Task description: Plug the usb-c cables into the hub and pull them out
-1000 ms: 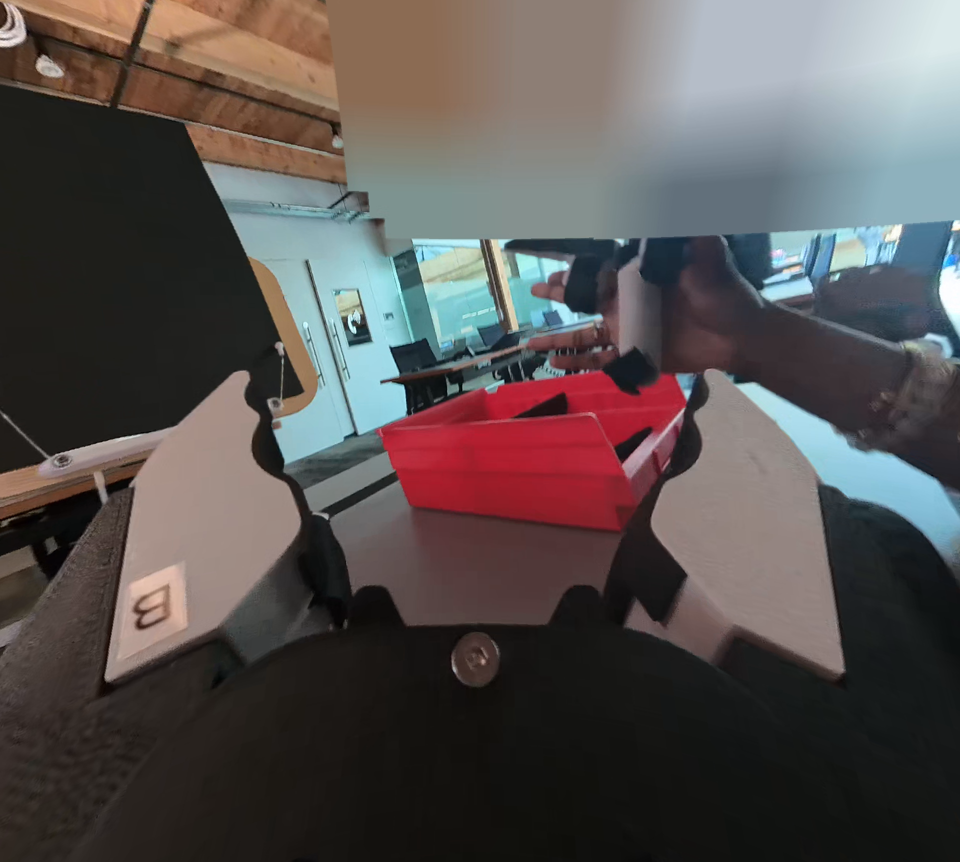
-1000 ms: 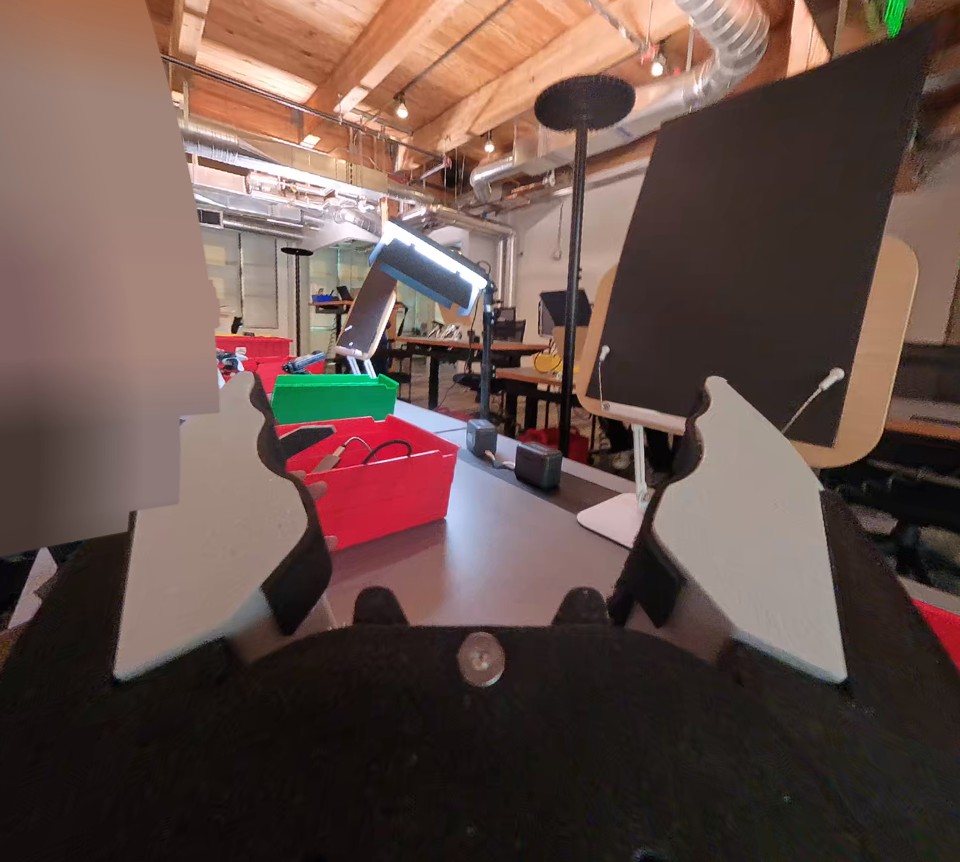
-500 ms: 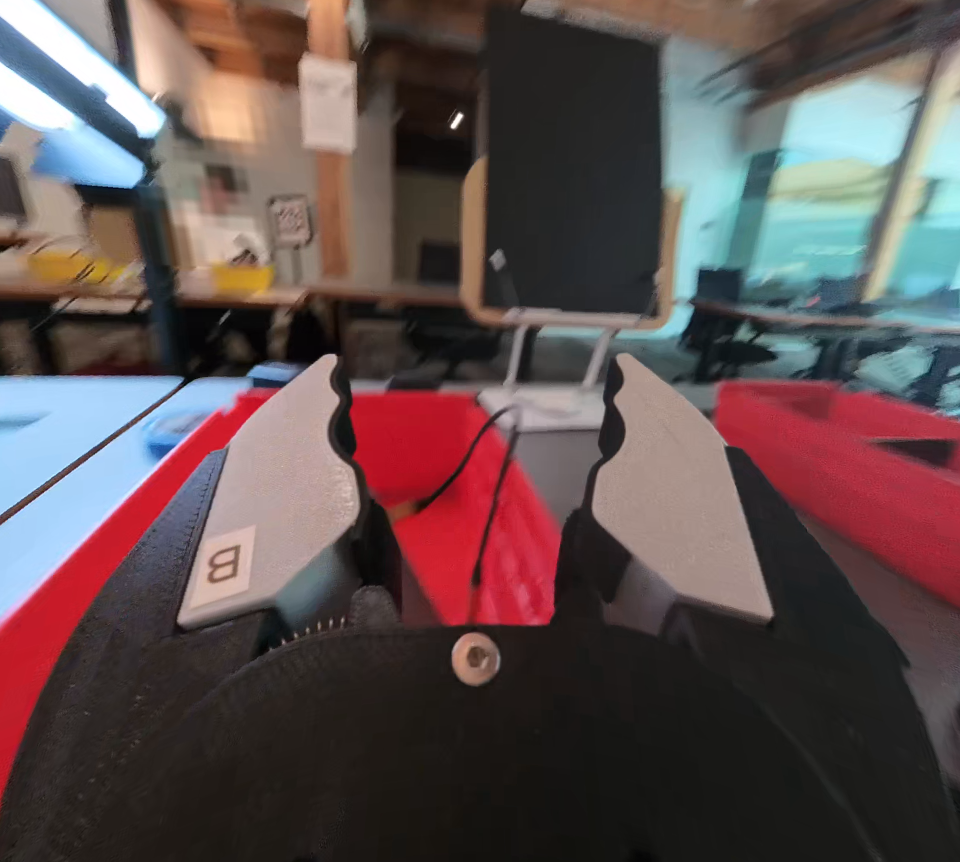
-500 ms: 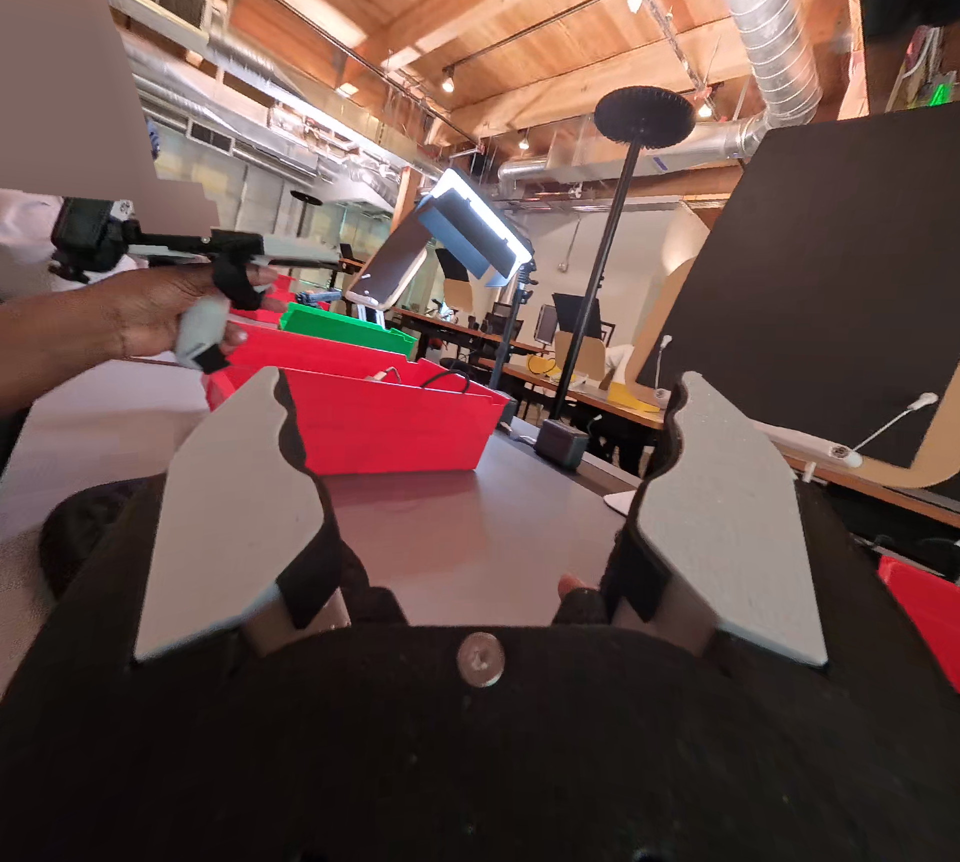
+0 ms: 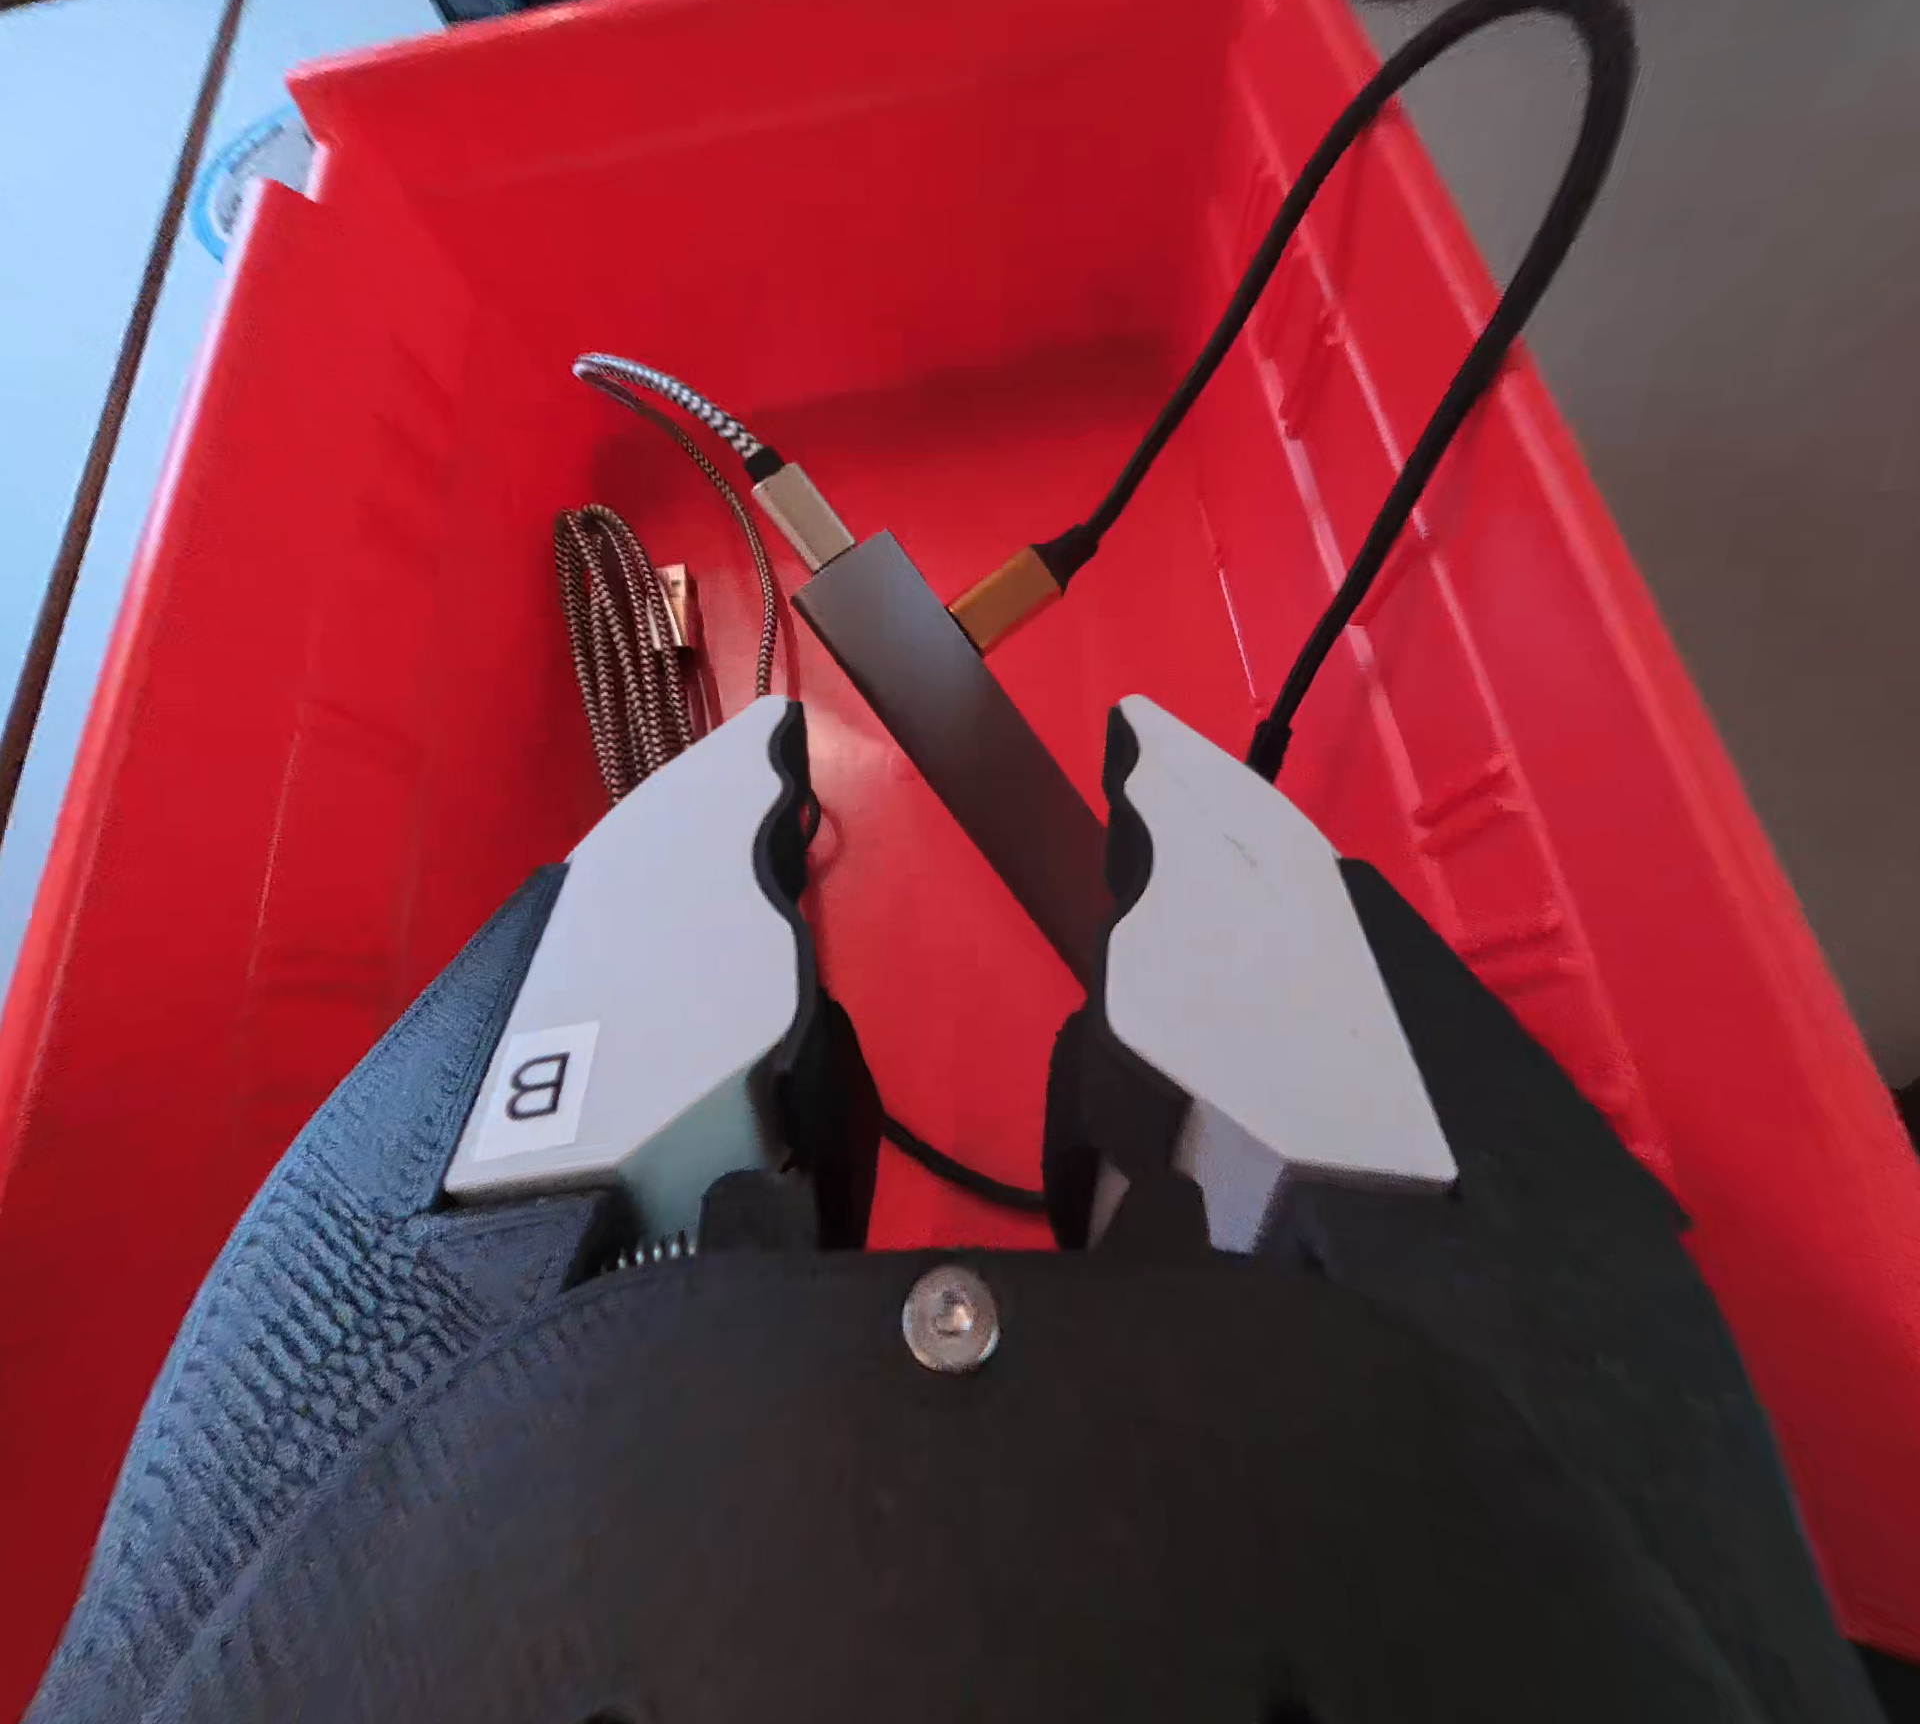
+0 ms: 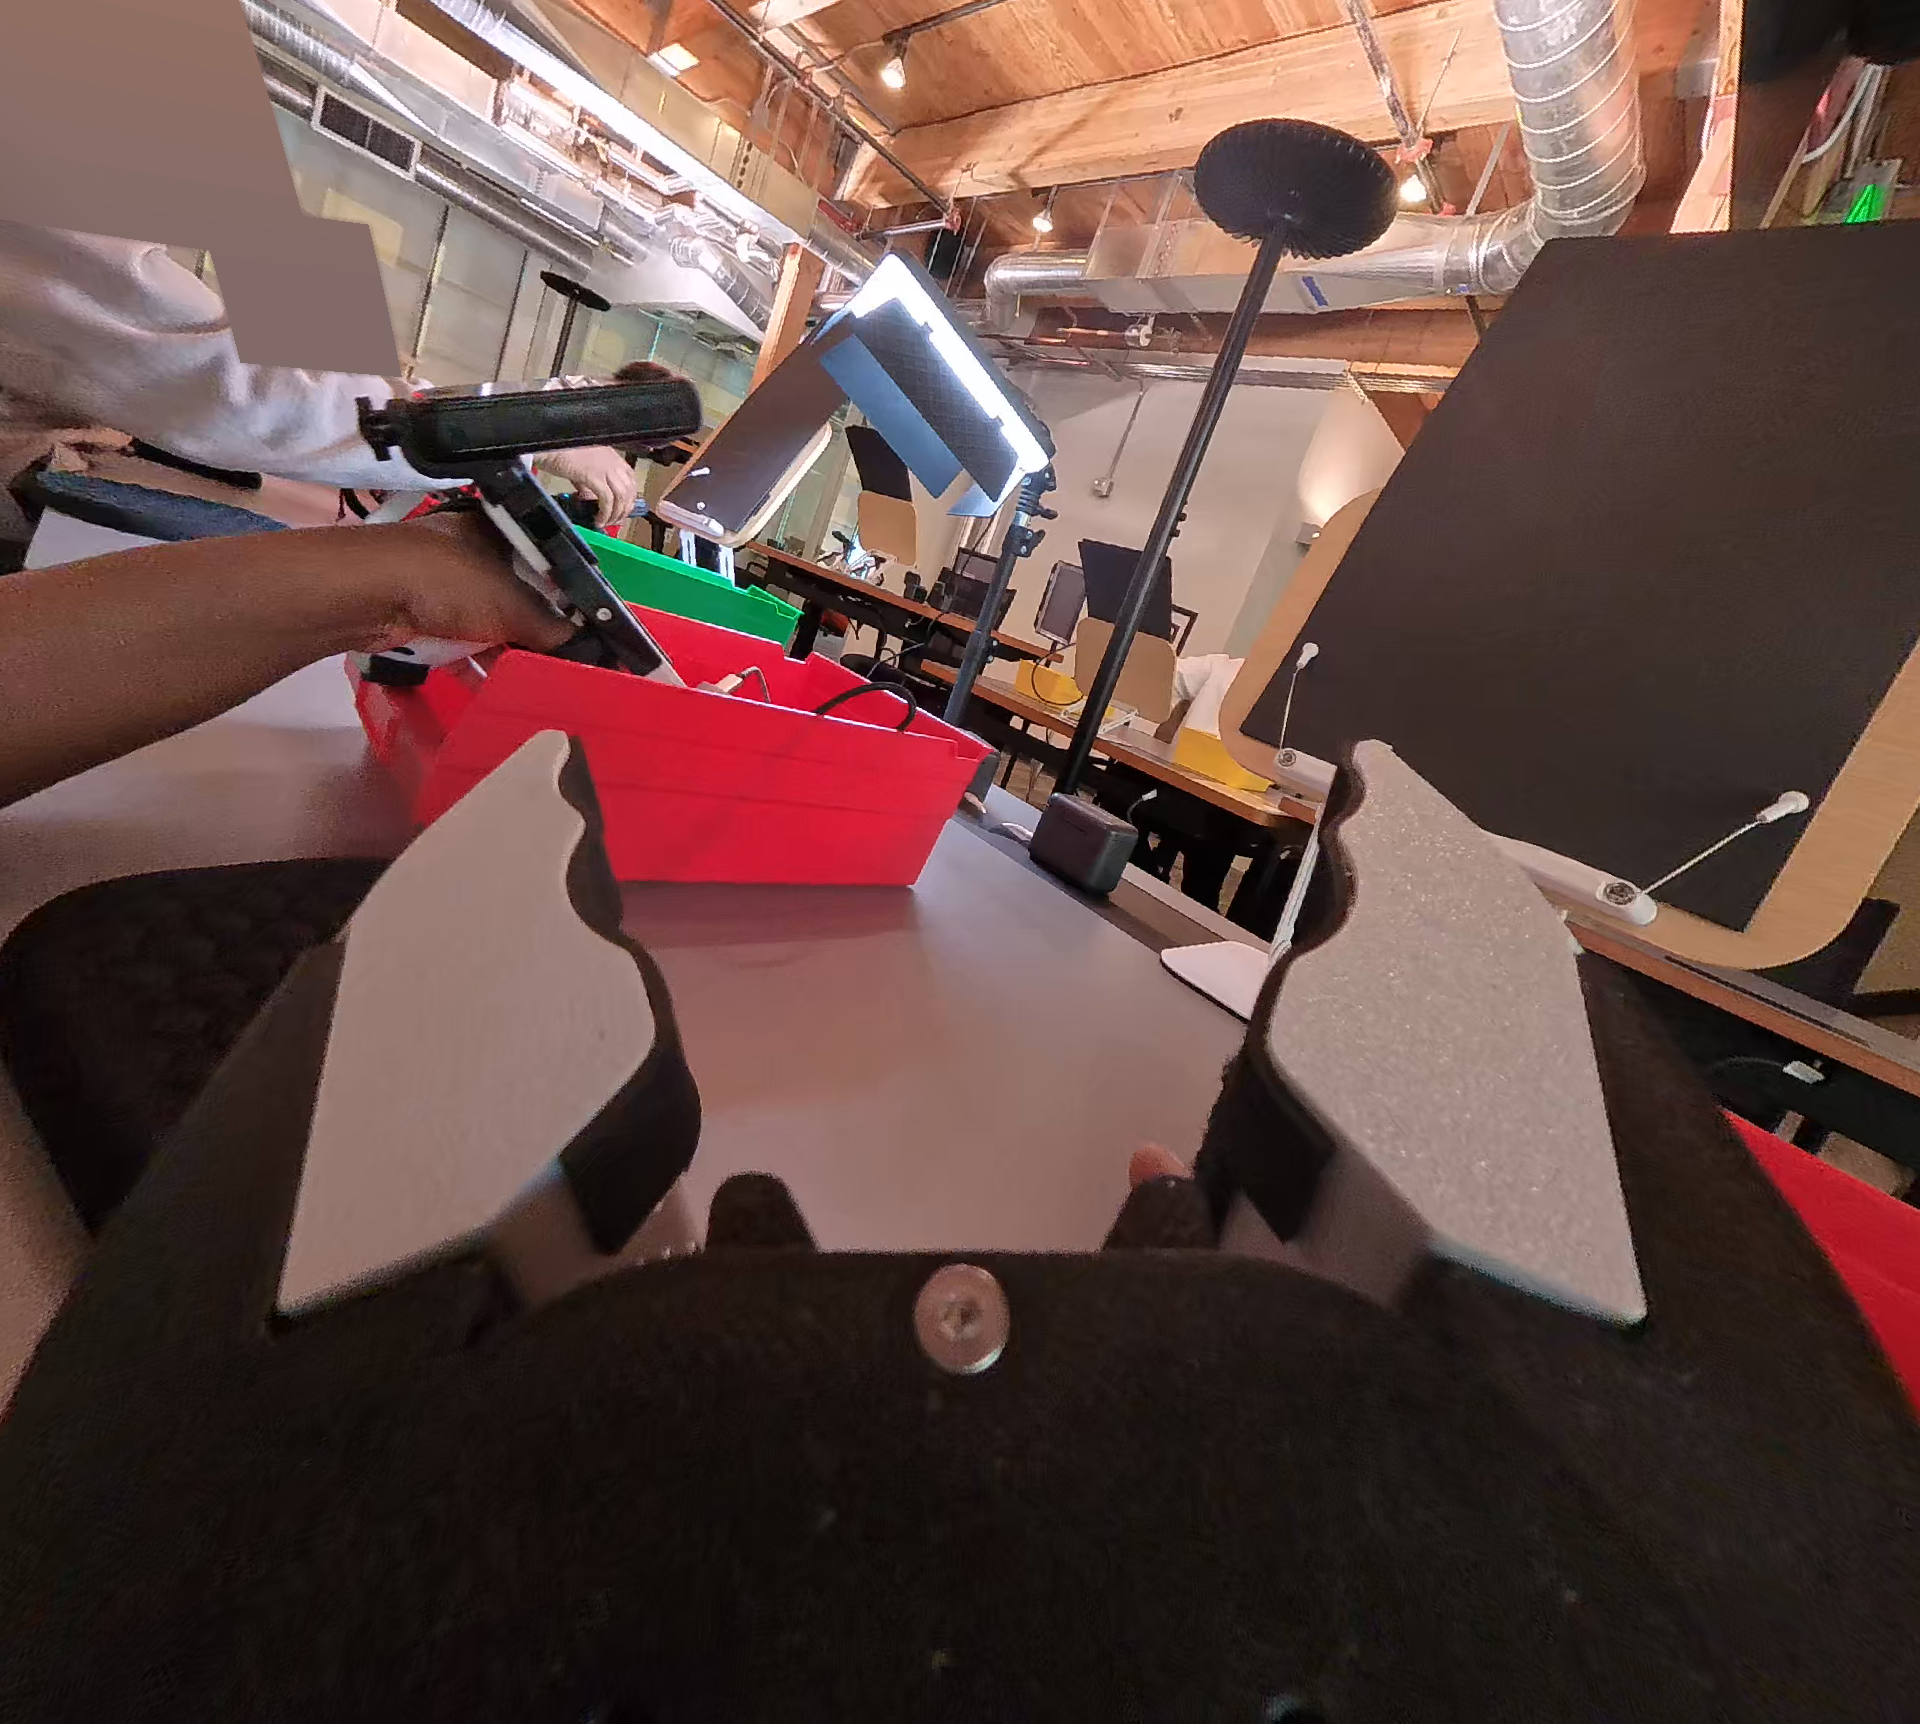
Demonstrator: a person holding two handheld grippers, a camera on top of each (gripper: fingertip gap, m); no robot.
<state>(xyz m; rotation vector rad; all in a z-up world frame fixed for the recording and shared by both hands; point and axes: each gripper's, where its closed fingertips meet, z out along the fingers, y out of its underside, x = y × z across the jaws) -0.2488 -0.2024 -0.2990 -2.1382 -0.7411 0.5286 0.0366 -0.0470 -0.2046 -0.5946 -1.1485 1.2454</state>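
Note:
In the left wrist view a dark grey hub (image 5: 935, 718) lies slantwise on the floor of a red bin (image 5: 831, 147). A silver braided cable's plug (image 5: 800, 516) sits in its far end. A black cable (image 5: 1455, 386) with an orange plug (image 5: 1008, 604) sits in its side. My left gripper (image 5: 951, 734) is open just above the hub, a finger on each side; the hub's near end is hidden under the right finger. My right gripper (image 6: 961, 770) is open and empty over the grey table (image 6: 935, 1030), short of the red bin (image 6: 707, 801).
A coiled brown braided cable (image 5: 623, 635) lies left of the hub. The black cable loops over the bin's right wall. In the right wrist view a hand holds the left gripper (image 6: 582, 573) down in the bin. A green bin (image 6: 707, 573), a small black box (image 6: 1081, 843) and a black board (image 6: 1610, 552) stand behind. The tips of one gripper are about 35 centimeters away from the tips of the other.
My left gripper has swung from facing the room down into the red bin and now straddles the hub. My right gripper has hardly moved and stays open.

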